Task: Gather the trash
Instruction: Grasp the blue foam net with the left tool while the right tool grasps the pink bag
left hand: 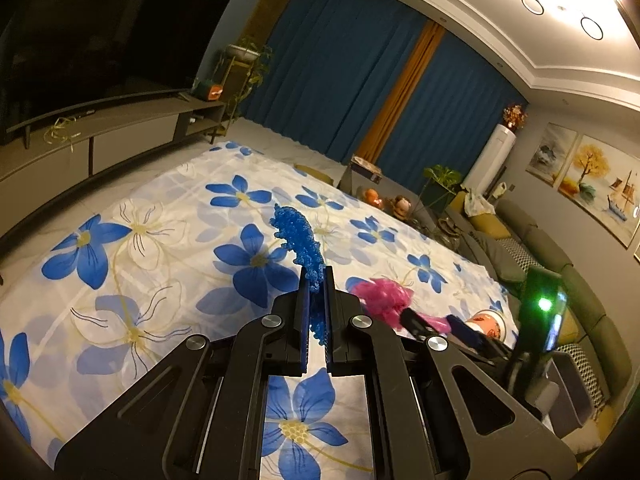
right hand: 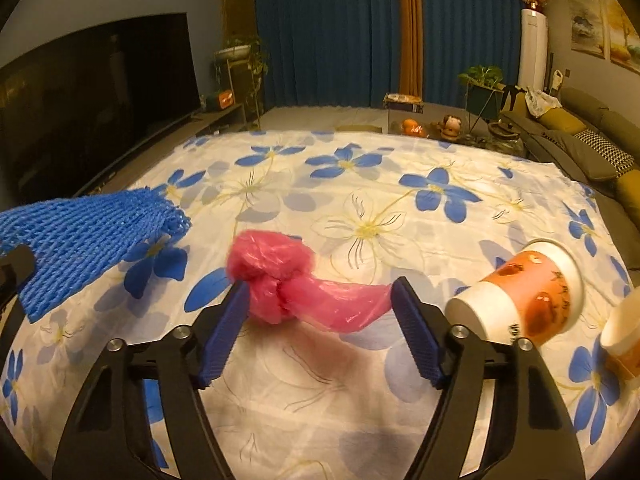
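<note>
My left gripper (left hand: 317, 280) is shut on a blue foam net (left hand: 298, 240) and holds it above the flowered cloth (left hand: 160, 216). The net also shows at the left of the right wrist view (right hand: 88, 240). My right gripper (right hand: 320, 292) is open, its fingers on either side of a knotted pink plastic bag (right hand: 296, 280) that lies on the cloth (right hand: 360, 184). The pink bag also shows in the left wrist view (left hand: 382, 296). A paper cup (right hand: 524, 296) with an orange print lies on its side just right of the right gripper. Another cup (right hand: 624, 340) stands at the far right edge.
A TV (right hand: 92, 108) on a low cabinet (left hand: 100, 144) runs along the left. A grey sofa (right hand: 592, 148) lines the right side. Blue curtains (right hand: 328, 32), plants and small toys (right hand: 448, 124) stand at the far end.
</note>
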